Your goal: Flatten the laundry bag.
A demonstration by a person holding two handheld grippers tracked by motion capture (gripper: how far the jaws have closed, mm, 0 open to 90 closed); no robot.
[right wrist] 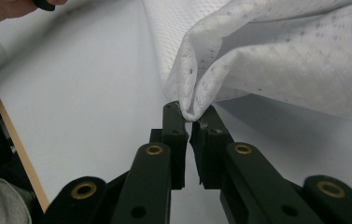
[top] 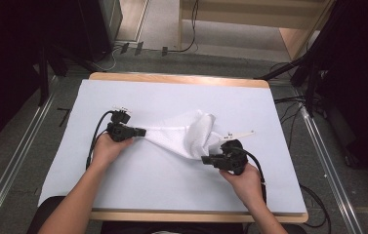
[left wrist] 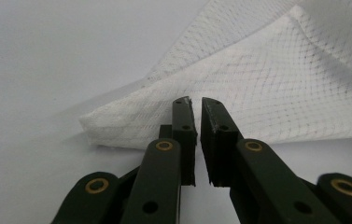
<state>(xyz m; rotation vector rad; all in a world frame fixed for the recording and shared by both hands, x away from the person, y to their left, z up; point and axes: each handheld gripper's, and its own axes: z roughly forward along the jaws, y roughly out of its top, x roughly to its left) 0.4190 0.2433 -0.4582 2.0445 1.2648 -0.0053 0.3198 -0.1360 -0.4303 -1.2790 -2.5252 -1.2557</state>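
Note:
A white mesh cloth [top: 172, 135] lies across the middle of the pale table cover [top: 172, 185], flat at its left end and bunched up in a raised fold at its right. My left gripper [top: 144, 131] points right at the cloth's left corner. In the left gripper view its jaws [left wrist: 195, 100] stand a narrow slit apart over the edge of the cloth [left wrist: 281, 93], not pressing on it. My right gripper [top: 205, 160] points left at the bunched end. In the right gripper view its tips [right wrist: 190, 112] nip a small fold of the cloth [right wrist: 281, 60].
The wooden table edge [top: 181, 78] frames the cover at the back and front. Cables trail from both grippers towards the person's forearms. Dark stands and cables [top: 313, 83] sit on the floor right of the table, with more dark equipment at the left.

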